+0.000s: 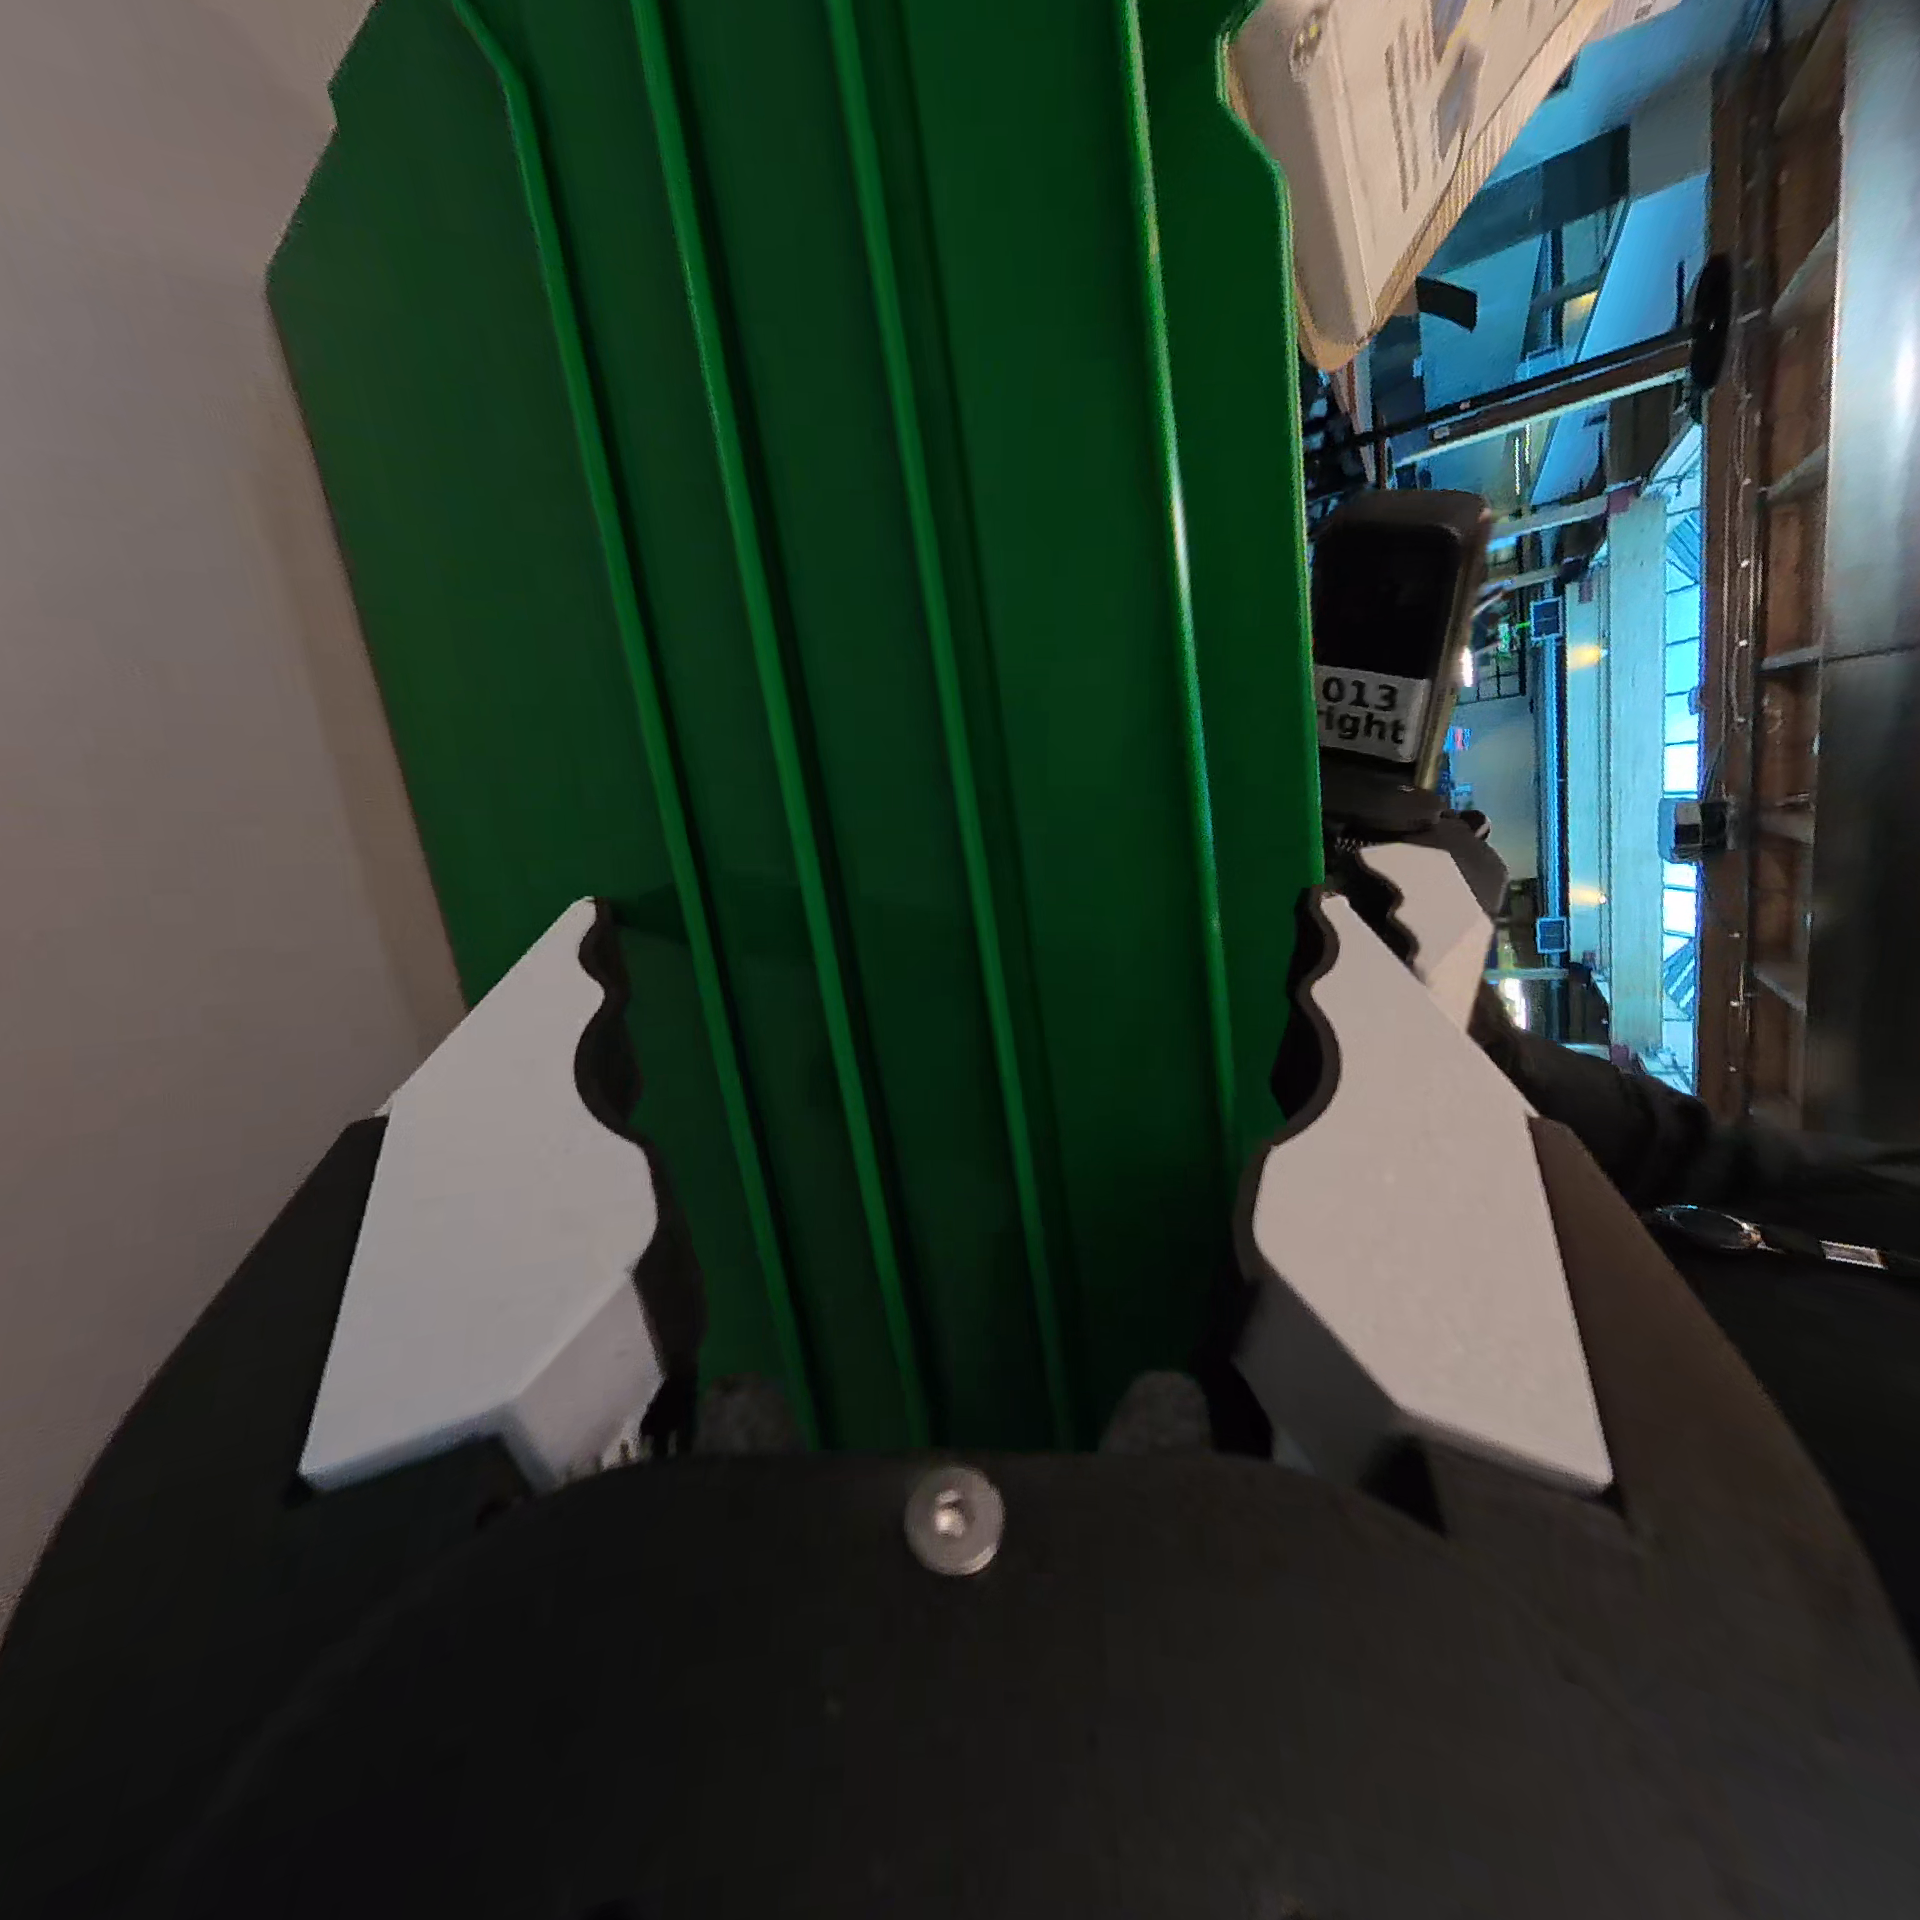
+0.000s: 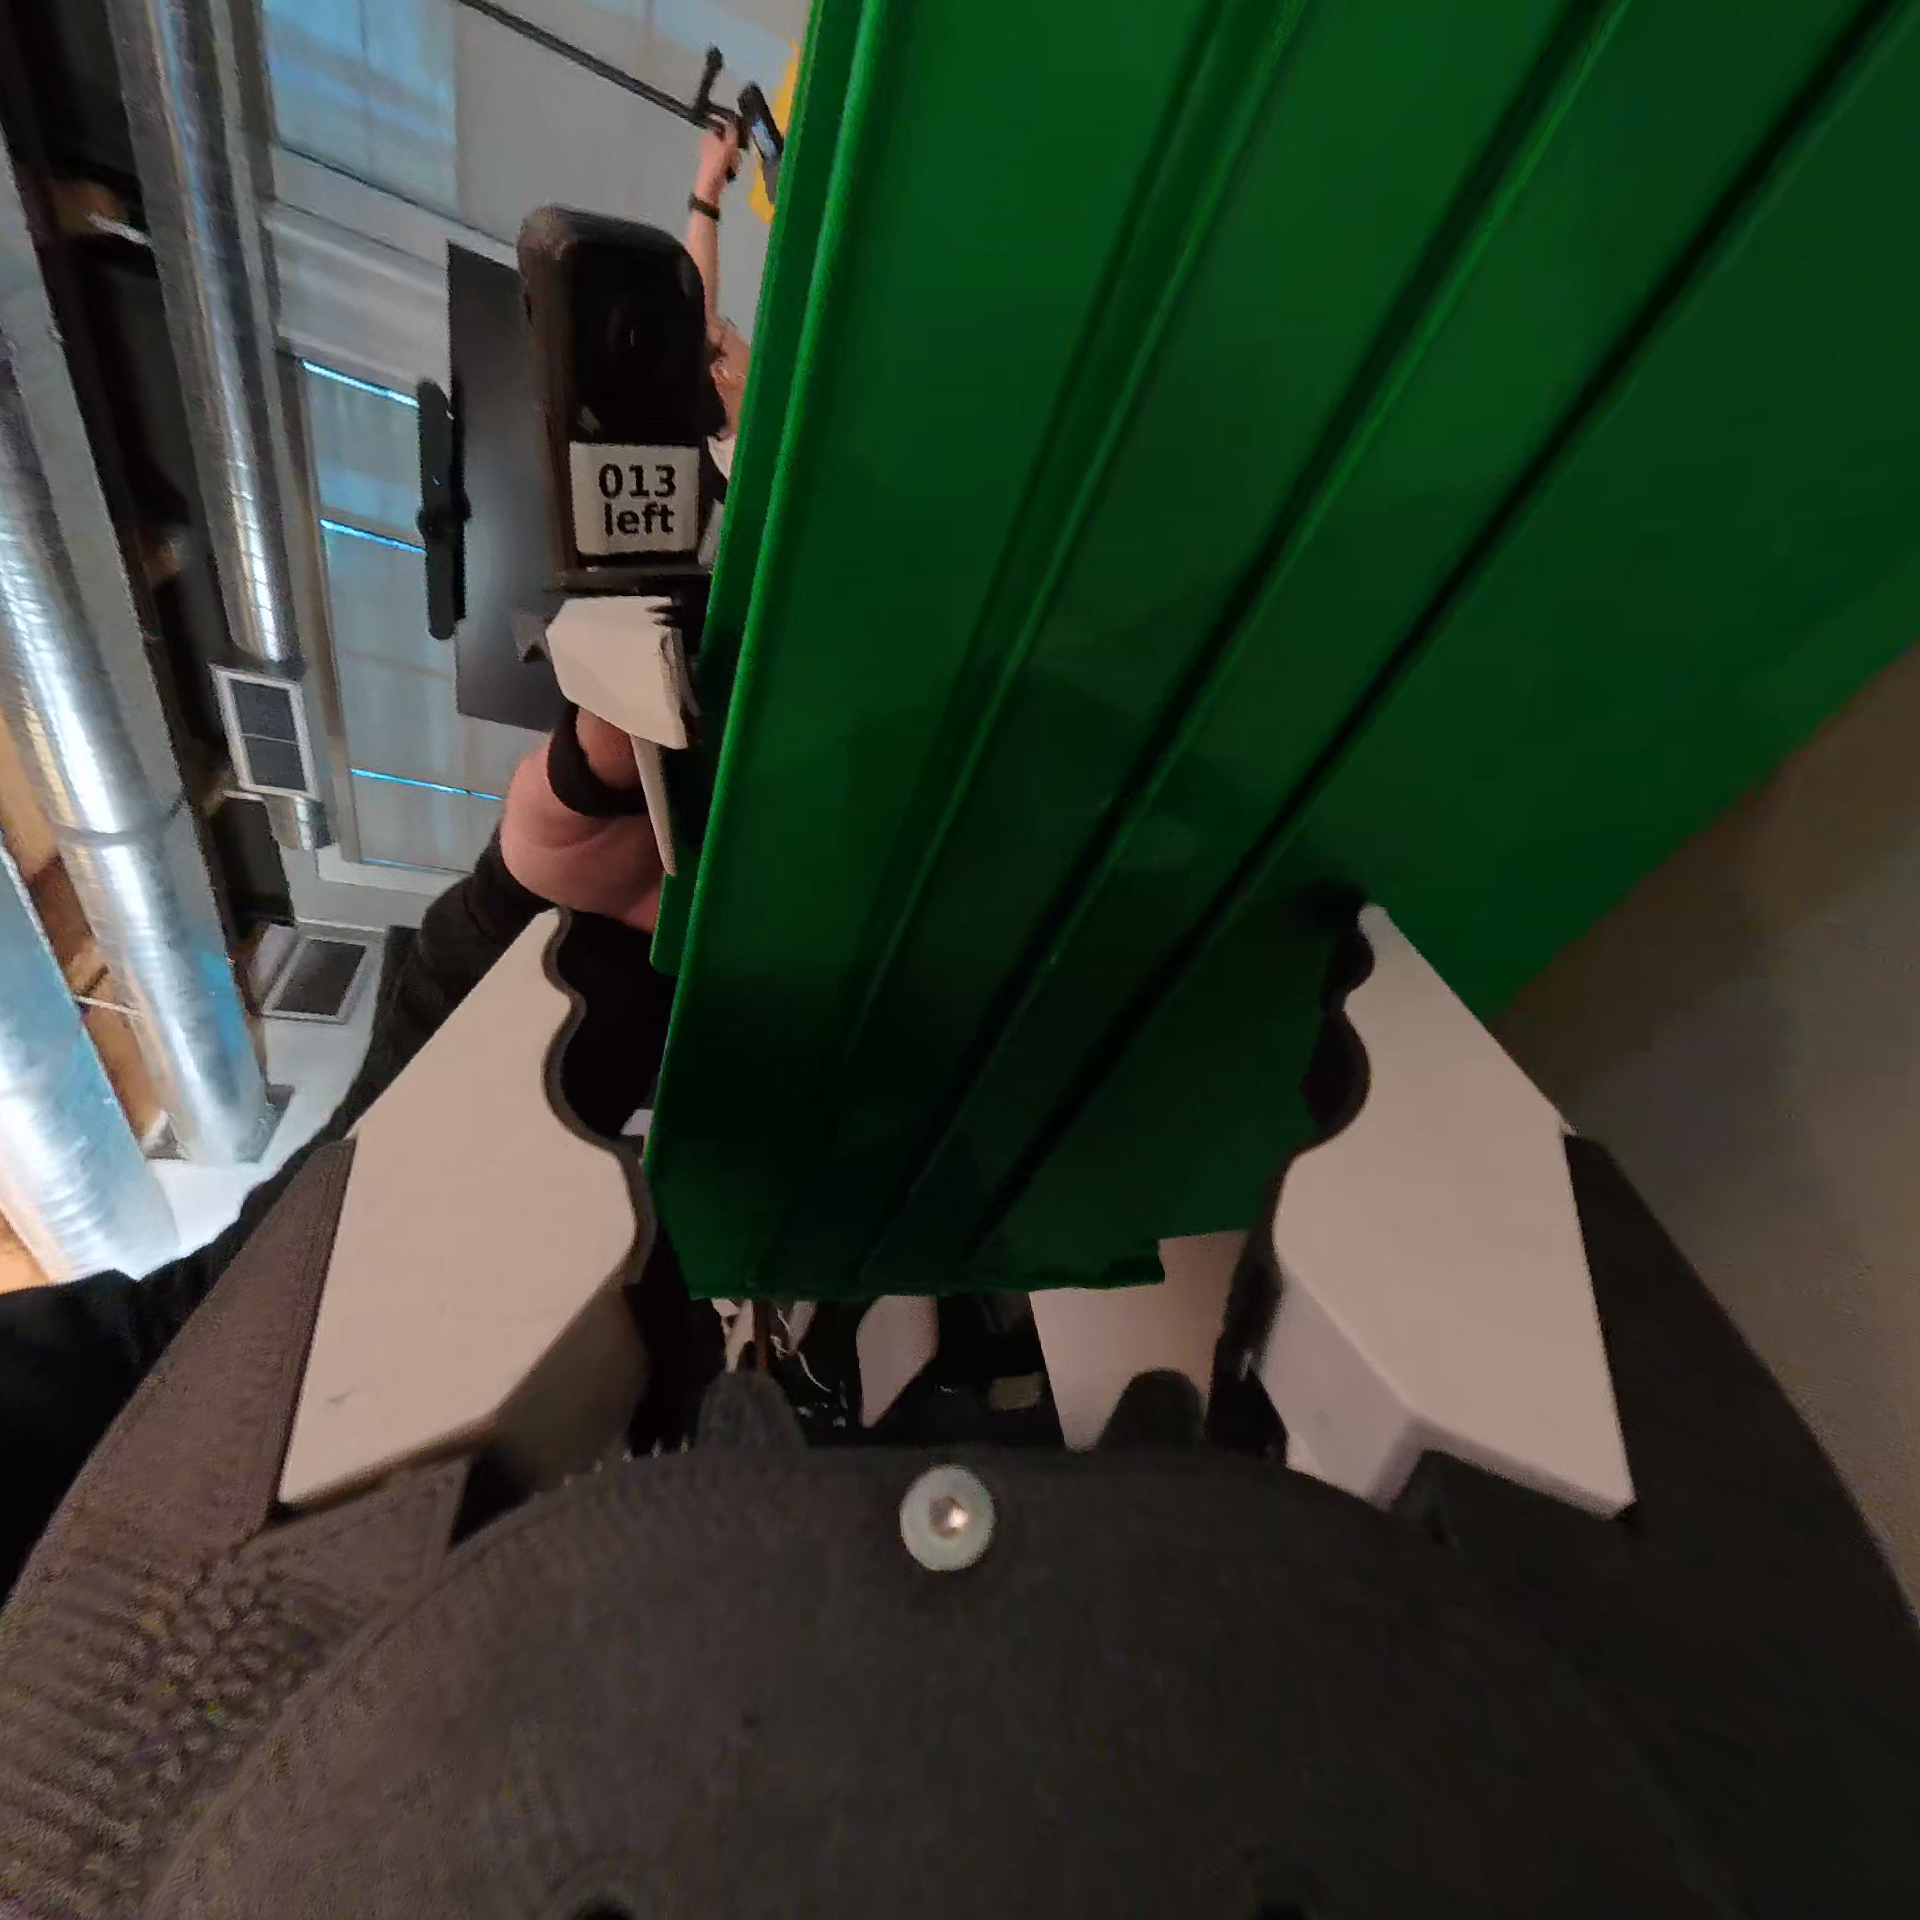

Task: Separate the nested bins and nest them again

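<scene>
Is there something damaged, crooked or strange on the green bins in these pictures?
No damage shows. The green bins look whole, their stacked rims running parallel between the fingers of both grippers. One small oddity: in the right wrist view the rims cross the right gripper at a slant, while they run nearly straight through the left gripper.

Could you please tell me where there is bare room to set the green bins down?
Bare pale surface shows beside the green bins in the left wrist view, and again in the right. It is crowded along the rims, where the left gripper and right gripper straddle them.
</scene>
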`<state>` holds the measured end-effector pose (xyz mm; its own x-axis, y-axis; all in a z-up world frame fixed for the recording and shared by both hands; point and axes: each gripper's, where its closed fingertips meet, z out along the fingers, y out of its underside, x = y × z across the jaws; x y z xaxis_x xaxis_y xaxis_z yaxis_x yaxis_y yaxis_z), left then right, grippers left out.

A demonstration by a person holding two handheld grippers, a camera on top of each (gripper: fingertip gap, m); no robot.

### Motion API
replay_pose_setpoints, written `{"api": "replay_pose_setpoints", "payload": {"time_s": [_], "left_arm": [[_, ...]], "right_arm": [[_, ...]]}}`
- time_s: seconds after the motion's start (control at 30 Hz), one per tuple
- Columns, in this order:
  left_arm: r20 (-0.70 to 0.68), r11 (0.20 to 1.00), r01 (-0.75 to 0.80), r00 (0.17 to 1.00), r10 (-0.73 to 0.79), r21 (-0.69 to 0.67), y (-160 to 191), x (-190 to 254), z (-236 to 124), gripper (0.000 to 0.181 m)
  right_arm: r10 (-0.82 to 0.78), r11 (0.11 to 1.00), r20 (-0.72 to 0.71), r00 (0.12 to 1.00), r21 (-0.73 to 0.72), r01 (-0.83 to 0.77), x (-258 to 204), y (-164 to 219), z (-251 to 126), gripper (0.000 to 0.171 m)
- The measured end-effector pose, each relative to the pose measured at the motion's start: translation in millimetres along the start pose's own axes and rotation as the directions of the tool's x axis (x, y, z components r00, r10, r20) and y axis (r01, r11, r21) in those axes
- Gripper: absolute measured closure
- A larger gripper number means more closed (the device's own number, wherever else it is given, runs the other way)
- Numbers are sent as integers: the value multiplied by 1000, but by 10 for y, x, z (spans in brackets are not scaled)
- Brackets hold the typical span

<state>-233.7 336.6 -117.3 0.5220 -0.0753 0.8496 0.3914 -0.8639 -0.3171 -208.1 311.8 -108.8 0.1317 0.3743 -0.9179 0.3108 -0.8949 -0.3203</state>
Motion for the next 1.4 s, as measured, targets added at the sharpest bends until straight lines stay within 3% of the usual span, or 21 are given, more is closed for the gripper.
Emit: {"api": "replay_pose_setpoints", "payload": {"time_s": [0.17, 0.3, 0.4, 0.53, 0.6, 0.67, 0.97, 1.4], "left_arm": [[104, 997, -68, 993, 63, 47, -185, -151, -255, 55], [244, 978, -187, 957, 159, 94, -415, 81, -429, 49], [373, 961, -273, 888, 268, -38, -324, 264, -268, 38], [572, 917, -333, 717, 398, -221, -226, 200, -93, 24], [626, 896, -324, 642, 443, -302, -175, 144, -51, 24], [662, 890, -292, 595, 456, -351, -130, 47, -66, 41], [696, 910, -285, 587, 414, -300, -171, 74, -105, 73], [701, 914, -323, 591, 398, -247, -270, 144, -235, 79]], "right_arm": [[35, 999, 70, 997, 7, -35, -32, -98, 57, 35], [1, 1000, 79, 997, -29, 2, -60, 65, -18, 49], [-72, 991, 109, 991, -108, 84, -194, 358, 31, 52], [-133, 973, 164, 978, -167, 160, -321, 592, 78, 47], [-129, 974, 172, 977, -162, 157, -314, 644, 40, 48], [-86, 984, 178, 980, -137, 112, -263, 646, -42, 53], [-73, 988, 159, 985, -127, 94, -86, 772, -399, 62], [-73, 984, 163, 984, -149, 98, -53, 823, -492, 66]]}}
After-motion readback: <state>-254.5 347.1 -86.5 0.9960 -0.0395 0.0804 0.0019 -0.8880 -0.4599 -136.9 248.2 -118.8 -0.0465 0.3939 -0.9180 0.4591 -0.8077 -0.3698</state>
